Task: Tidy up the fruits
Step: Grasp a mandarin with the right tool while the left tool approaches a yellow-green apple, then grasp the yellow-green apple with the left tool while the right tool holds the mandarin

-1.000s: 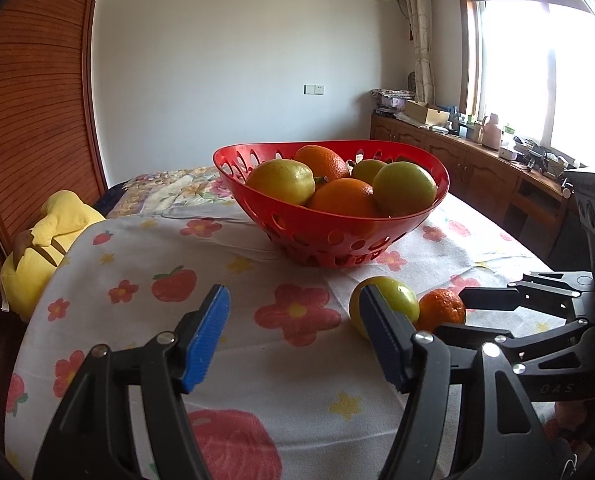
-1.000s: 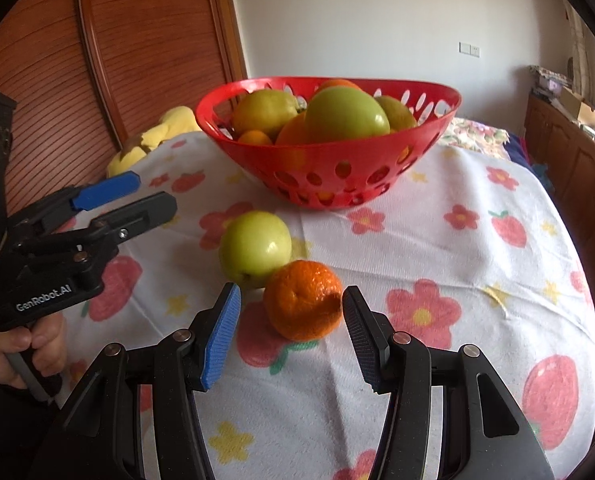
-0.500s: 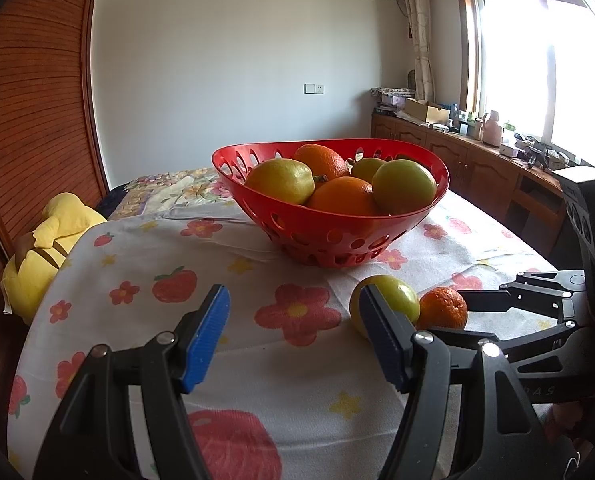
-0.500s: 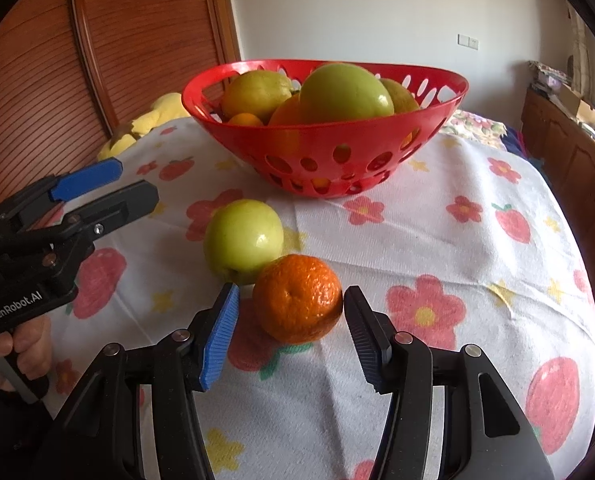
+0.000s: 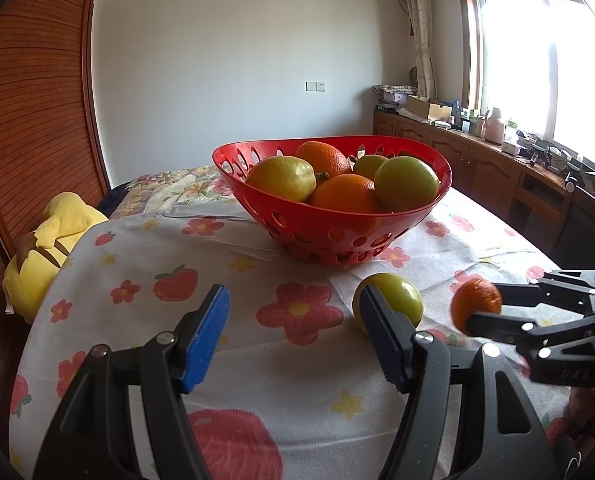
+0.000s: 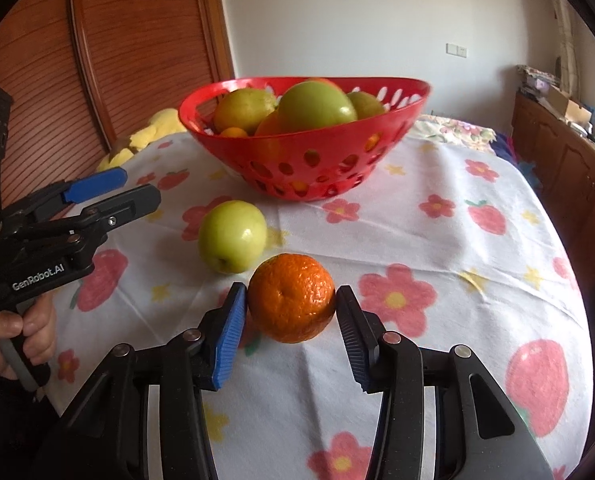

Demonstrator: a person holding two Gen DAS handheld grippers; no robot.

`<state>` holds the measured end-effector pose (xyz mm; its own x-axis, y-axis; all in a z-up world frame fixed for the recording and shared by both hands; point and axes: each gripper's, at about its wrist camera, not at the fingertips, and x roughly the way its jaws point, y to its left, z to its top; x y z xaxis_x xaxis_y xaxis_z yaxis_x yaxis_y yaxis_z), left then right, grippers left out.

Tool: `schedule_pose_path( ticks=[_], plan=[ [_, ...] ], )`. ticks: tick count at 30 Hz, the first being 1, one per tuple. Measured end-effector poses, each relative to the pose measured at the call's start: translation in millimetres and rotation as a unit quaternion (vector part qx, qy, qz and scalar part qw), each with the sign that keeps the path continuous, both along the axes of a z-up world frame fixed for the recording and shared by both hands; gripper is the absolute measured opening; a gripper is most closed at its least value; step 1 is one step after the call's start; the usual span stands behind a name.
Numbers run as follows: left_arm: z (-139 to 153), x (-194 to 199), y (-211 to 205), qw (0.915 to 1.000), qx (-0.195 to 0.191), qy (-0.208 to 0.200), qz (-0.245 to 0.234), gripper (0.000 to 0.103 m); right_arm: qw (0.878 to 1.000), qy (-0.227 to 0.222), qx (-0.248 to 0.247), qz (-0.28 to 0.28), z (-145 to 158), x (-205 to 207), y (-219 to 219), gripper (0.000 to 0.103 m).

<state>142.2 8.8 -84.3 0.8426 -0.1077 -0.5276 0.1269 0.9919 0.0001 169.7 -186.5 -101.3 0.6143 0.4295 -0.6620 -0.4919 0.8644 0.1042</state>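
Right claw (image 6: 291, 312) grips the orange (image 6: 292, 297) (apple (image 6: 232, 236) beside).

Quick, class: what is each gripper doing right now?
Left gripper: open, holding nothing.
Right gripper: shut on the orange.

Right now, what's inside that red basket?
The red basket holds yellow-green fruits and oranges heaped above its rim. Whatever lies deeper under the pile is hidden by the top fruit.
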Motion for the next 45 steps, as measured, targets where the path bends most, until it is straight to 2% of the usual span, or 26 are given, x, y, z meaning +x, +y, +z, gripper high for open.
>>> schedule_pose_path(
  ticks=[9, 19, 31, 44, 45],
  plan=[
    [-0.8, 2.6, -5.1, 0.9999, 0.012, 0.008, -0.006, 0.068, 1.000, -0.002, 0.015, -0.026, -2.7, 1.5, -24.4, 0.046],
    [-2.2, 14.9, -24.1, 0.9980, -0.010, 0.046, -0.042, 0.068, 0.999, -0.011, 0.016, -0.027, -2.8, -1.4, -22.6, 0.046],
    [-6.7, 39.6, -39.8, 0.9933, -0.019, 0.090, -0.070, 0.068, 0.999, -0.015, 0.026, -0.033, -2.5, -1.1, -27.7, 0.046],
    [-11.9, 47.8, -55.2, 0.9900, -0.014, 0.107, -0.090, 0.067, 0.999, -0.023, 0.025, -0.032, -2.0, -3.2, -25.5, 0.046],
    [-13.3, 48.8, -57.6, 0.9894, -0.015, 0.109, -0.095, 0.065, 0.999, -0.023, 0.025, -0.032, -1.9, -3.4, -25.5, 0.046]
  ],
)
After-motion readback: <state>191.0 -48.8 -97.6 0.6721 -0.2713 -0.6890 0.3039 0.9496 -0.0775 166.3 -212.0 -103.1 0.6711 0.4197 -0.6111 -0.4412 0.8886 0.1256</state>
